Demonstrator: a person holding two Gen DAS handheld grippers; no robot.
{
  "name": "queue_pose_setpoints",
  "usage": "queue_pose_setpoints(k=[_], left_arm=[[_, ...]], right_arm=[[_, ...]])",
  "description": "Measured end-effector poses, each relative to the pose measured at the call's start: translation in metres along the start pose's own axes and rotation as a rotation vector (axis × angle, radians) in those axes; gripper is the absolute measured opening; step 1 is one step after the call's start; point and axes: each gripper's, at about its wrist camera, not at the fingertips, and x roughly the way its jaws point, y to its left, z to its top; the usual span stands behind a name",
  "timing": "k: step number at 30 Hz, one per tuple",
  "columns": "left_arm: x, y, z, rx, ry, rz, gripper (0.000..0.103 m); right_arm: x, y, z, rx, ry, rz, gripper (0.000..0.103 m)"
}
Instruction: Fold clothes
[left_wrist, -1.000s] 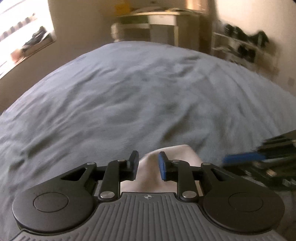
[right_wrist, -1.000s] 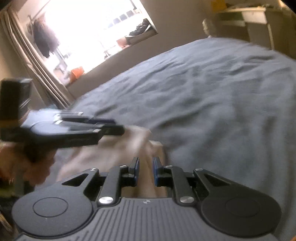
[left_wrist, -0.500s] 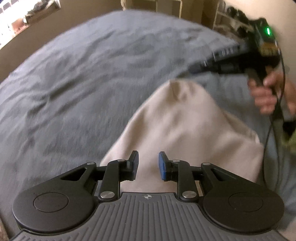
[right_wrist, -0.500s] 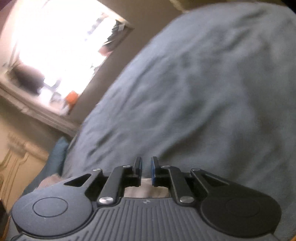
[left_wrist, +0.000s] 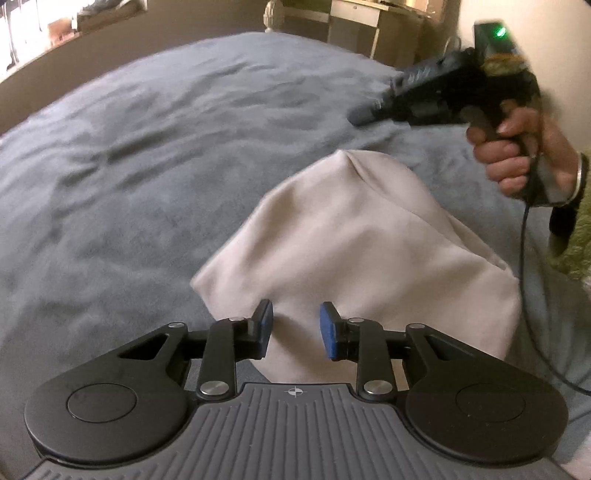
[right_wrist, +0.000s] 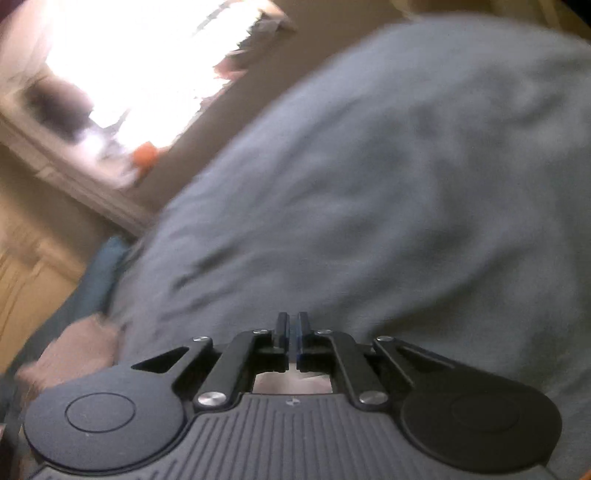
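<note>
Left gripper (left_wrist: 295, 330): jaws apart, a clear gap between the blue pads (left_wrist: 327, 332), nothing pinched; hovering right over the near edge of the cloth.

Cloth (left_wrist: 354, 251): beige, lying in a folded-looking lump on the bed, straight ahead of the left gripper and running off to its right; far tip bunched into a little peak; near edge passes under the open pads. Touching the pads or not, can't say.

Bed (left_wrist: 155, 155): grey-blue cover, rumpled, fills most of both views, all around the cloth.

Right gripper (right_wrist: 292, 334): jaws nearly together, just a thin slit left; a bit of pale stuff shows low down behind the fingers, too blurry to call it held, so can't tell on that. In the left view it sits up and to the right (left_wrist: 373, 114), off the cloth, tip pointing left over the bed.

Hand (left_wrist: 517, 151): wrapped round the right gripper's handle, far right of the left gripper; bangle on the wrist, green sleeve below it, black cable hanging down.

Window (right_wrist: 122, 62): blown-out bright, ahead-left of the right gripper.

Pinkish blob (right_wrist: 81, 350): low left of the right gripper, smeared, can't make it out.

Right view overall: pretty motion-blurred.
</note>
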Motion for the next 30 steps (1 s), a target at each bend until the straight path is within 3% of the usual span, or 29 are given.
queue_pose_setpoints(k=[4,6,9,11,14,17,19,21,23,24,25,26,28,30], left_arm=[[0.001,-0.010,-0.006,0.018,-0.023,-0.011,0.028],[0.002,-0.014,-0.009,0.027,-0.034,-0.017,0.028],[0.004,-0.023,-0.014,0.052,-0.055,-0.014,0.029],[0.005,-0.027,-0.017,0.064,-0.070,-0.006,0.030],[0.004,-0.027,-0.021,0.038,-0.085,-0.012,0.030],[0.003,-0.026,-0.025,0.011,-0.099,-0.019,0.030],[0.003,-0.027,-0.027,-0.002,-0.108,-0.021,0.031],[0.005,-0.028,-0.029,-0.014,-0.111,-0.026,0.031],[0.007,-0.027,-0.030,-0.030,-0.110,-0.037,0.032],[0.006,-0.029,-0.030,-0.026,-0.115,-0.043,0.033],[0.006,-0.030,-0.031,-0.020,-0.117,-0.039,0.033],[0.006,-0.032,-0.032,-0.021,-0.123,-0.037,0.033],[0.006,-0.031,-0.033,-0.043,-0.132,-0.045,0.034],[0.006,-0.031,-0.035,-0.060,-0.138,-0.054,0.034]], right_arm=[[0.028,0.062,-0.016,-0.234,0.159,0.102,0.007],[0.053,0.083,-0.031,-0.341,0.235,0.059,0.008],[0.094,0.087,-0.044,-0.488,0.231,-0.272,0.004],[0.091,0.095,-0.040,-0.480,0.207,-0.280,0.006],[0.071,0.119,-0.029,-0.445,0.212,-0.076,0.008],[0.054,0.149,-0.037,-0.581,0.313,0.077,0.023],[0.070,0.158,-0.048,-0.637,0.422,0.101,0.026],[0.100,0.158,-0.062,-0.636,0.499,0.031,0.026],[0.125,0.149,-0.070,-0.629,0.487,0.011,0.028],[0.132,0.151,-0.069,-0.609,0.476,-0.051,0.027],[0.139,0.152,-0.068,-0.588,0.465,-0.116,0.018],[0.138,0.158,-0.066,-0.601,0.425,-0.163,0.019],[0.121,0.170,-0.055,-0.599,0.382,-0.124,0.019],[0.097,0.182,-0.045,-0.613,0.399,-0.027,0.020]])
